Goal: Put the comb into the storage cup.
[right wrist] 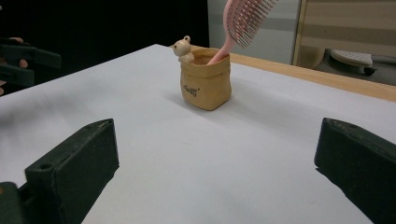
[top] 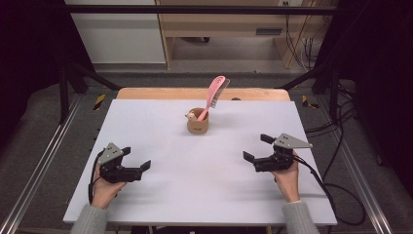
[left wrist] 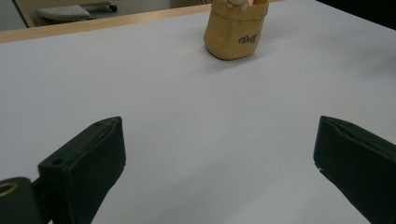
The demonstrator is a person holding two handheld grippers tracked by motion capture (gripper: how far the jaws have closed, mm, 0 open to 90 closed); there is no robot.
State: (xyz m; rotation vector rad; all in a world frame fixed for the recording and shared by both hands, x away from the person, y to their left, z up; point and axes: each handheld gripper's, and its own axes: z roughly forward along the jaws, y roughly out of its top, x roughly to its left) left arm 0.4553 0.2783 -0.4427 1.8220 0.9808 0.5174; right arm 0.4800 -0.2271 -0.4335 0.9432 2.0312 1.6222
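Observation:
A small tan bag-shaped holder (top: 197, 123) (left wrist: 235, 32) (right wrist: 205, 84) stands upright at the far middle of the white board. A pink hairbrush (top: 214, 95) (right wrist: 243, 23) leans out of it, bristles to the right, and a little bear figure (right wrist: 183, 49) peeks over its rim. My left gripper (top: 136, 158) (left wrist: 219, 163) rests open near the front left, held by a hand, its jaws wide apart with nothing between them. My right gripper (top: 257, 147) (right wrist: 217, 163) is open at the front right, also holding nothing. Both point toward the holder from a distance.
The white board (top: 195, 195) lies on a wooden table whose edge (top: 146, 92) shows at the back. Metal rails (top: 39, 161) run along both sides, and black cables (top: 341, 190) trail at the right. Wooden furniture (top: 219, 29) stands beyond the table.

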